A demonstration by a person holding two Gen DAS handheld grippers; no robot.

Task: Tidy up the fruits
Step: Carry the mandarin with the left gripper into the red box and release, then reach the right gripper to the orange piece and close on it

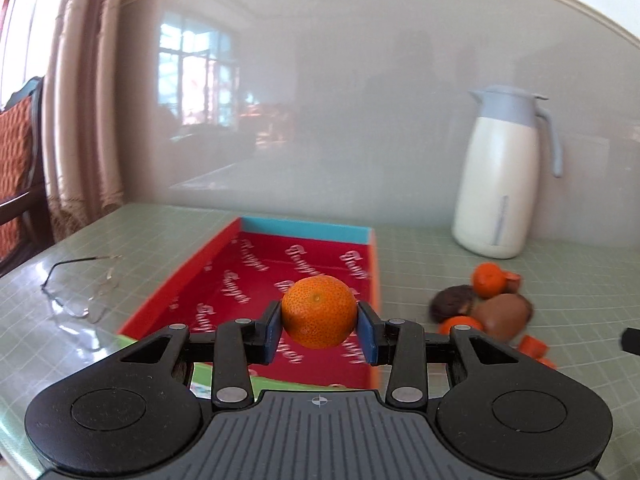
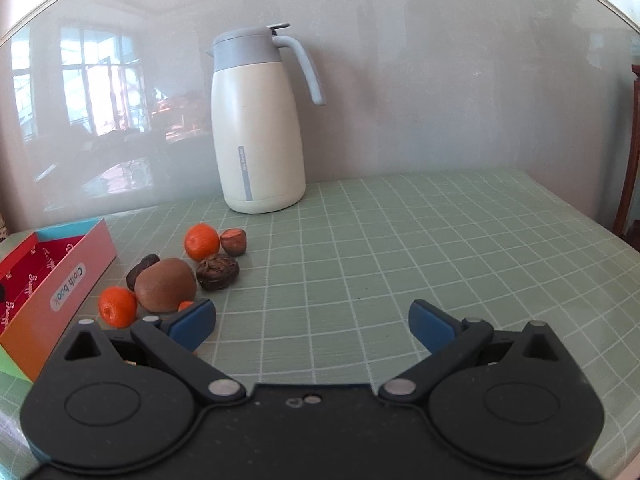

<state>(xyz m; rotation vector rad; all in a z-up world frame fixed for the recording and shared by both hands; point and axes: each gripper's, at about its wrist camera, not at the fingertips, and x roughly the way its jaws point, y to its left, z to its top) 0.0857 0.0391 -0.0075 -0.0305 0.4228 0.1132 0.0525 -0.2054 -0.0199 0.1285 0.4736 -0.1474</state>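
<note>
Small orange mandarin sits clamped in the left gripper above a red cardboard box labelled "Cloth book"; its inner script is seemingly illegible. Right gripper gapes over bare green gridded tablecloth.

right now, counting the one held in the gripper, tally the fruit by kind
mandarin: 3, one in the left gripper
kiwi: 1
brown nuts or dried fruit: 3
total: 7, plus an orange scrap half hidden
</note>
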